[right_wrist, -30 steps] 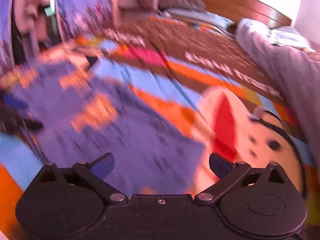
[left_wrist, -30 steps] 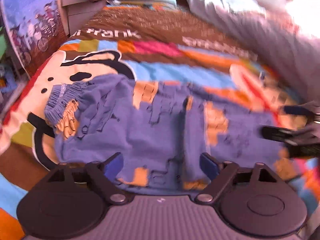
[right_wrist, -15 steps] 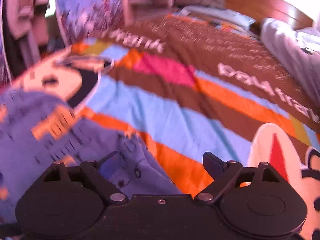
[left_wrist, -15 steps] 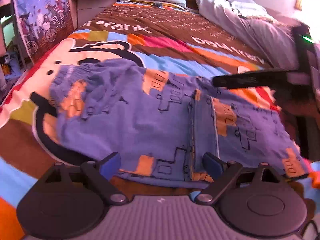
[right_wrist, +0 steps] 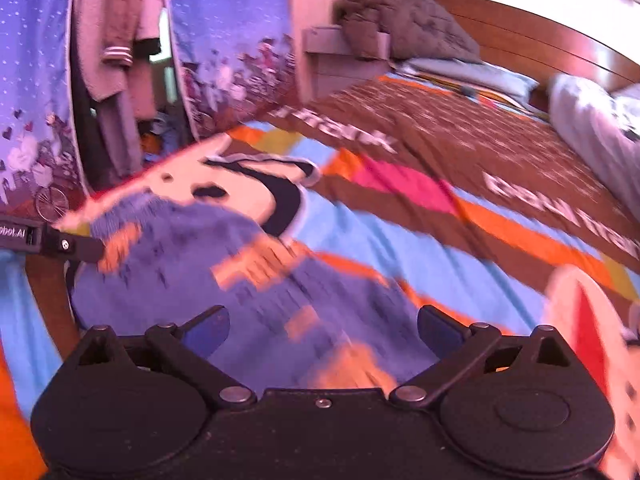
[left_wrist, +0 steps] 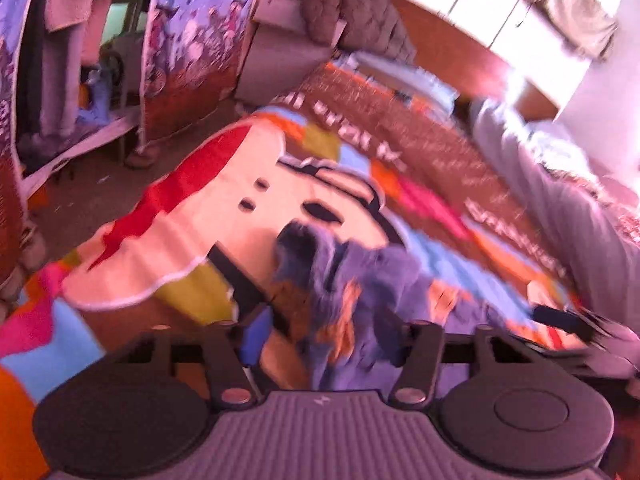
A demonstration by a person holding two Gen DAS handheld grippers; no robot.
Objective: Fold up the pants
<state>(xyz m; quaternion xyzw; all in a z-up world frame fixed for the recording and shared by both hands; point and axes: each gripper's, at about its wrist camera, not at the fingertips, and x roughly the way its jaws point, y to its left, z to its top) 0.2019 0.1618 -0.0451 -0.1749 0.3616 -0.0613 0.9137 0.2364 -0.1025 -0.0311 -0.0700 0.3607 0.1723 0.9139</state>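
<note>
Blue pants with orange patches lie spread on a colourful cartoon bedspread. In the left wrist view the pants look bunched near the waistband, right in front of my left gripper, whose jaws stand open with cloth between them. My right gripper is open and empty, low over the pants' leg part. The left gripper's finger shows at the left edge of the right wrist view, at the waistband. The right gripper's dark tip shows at the right of the left wrist view. Both views are blurred.
A grey blanket lies along the bed's right side. Pillows and a wooden headboard are at the far end. A nightstand and a printed curtain stand left of the bed, with floor beside.
The left gripper has swung left toward the waistband and narrowed its opening. The right gripper has turned back over the pants. The pants look more bunched at the waist.
</note>
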